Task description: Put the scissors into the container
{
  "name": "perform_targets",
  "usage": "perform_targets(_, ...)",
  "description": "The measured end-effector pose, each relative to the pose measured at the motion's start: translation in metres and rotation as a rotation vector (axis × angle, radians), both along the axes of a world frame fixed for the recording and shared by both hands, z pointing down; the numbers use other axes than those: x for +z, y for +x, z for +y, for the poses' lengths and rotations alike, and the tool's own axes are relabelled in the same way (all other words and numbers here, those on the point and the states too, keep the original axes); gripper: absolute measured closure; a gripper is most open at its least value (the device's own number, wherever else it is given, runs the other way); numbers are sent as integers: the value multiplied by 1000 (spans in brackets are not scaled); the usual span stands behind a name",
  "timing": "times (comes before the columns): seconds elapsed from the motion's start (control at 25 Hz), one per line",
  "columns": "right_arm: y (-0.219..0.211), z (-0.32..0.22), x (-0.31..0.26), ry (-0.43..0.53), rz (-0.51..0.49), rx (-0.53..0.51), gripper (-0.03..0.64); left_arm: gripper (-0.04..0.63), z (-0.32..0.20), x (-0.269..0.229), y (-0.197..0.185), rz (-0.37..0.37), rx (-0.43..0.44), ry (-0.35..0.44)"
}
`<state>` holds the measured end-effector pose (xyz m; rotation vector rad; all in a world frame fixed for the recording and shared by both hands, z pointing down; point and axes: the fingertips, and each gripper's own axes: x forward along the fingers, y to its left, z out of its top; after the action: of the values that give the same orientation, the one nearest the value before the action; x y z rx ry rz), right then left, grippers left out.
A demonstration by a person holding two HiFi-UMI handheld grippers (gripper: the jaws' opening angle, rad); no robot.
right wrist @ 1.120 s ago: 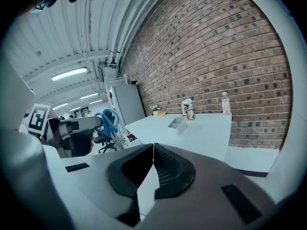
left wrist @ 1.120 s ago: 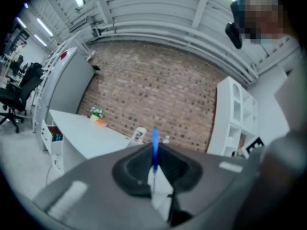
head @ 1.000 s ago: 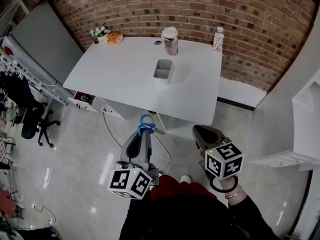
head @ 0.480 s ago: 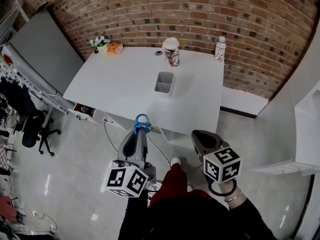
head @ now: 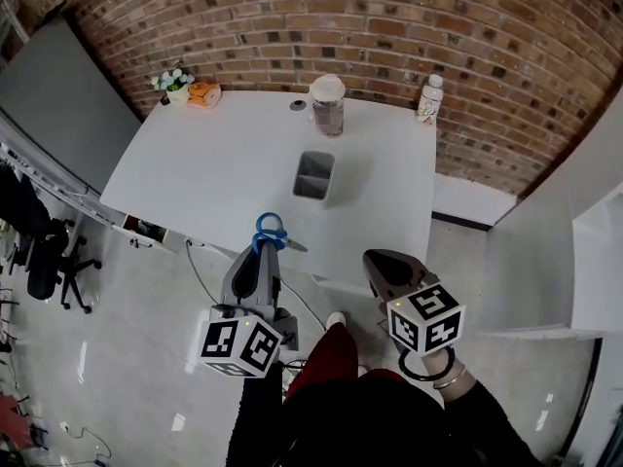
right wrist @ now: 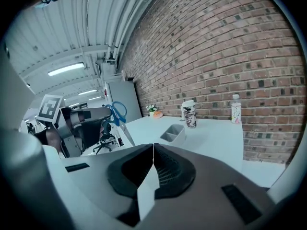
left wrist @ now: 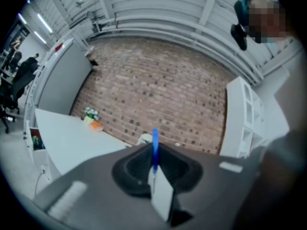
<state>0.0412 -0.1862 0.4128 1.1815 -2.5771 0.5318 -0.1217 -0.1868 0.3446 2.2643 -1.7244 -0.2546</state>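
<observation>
My left gripper (head: 261, 252) is shut on the blue-handled scissors (head: 270, 232), which stick up out of its jaws over the white table's (head: 195, 163) front edge. In the left gripper view the blue handle (left wrist: 155, 146) shows edge-on between the closed jaws. The grey two-compartment container (head: 314, 175) stands at the table's middle, beyond the scissors. My right gripper (head: 376, 260) hangs shut and empty off the table's front right. From the right gripper view I see the container (right wrist: 173, 133) and the held scissors (right wrist: 116, 112).
A lidded patterned cup (head: 328, 104), a bottle (head: 427, 99), a small flower pot (head: 174, 83) and an orange item (head: 203, 93) stand along the table's back edge by the brick wall. A white shelf (head: 594, 251) is at the right, an office chair (head: 44, 270) at the left.
Both grippers have come closer to the table. The scissors, held all along, have moved from above the floor to over the table's front edge.
</observation>
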Motion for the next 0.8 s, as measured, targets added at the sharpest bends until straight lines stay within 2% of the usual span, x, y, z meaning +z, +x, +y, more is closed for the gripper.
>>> perform_targets(0.4,-9,-65,-2,6,-11,47,607,568,-83,7,-1,9,66,-22)
perform_targets(0.8,-14,-119,-22,116,-36,104,607,568,-150,14,0,5,119,-36)
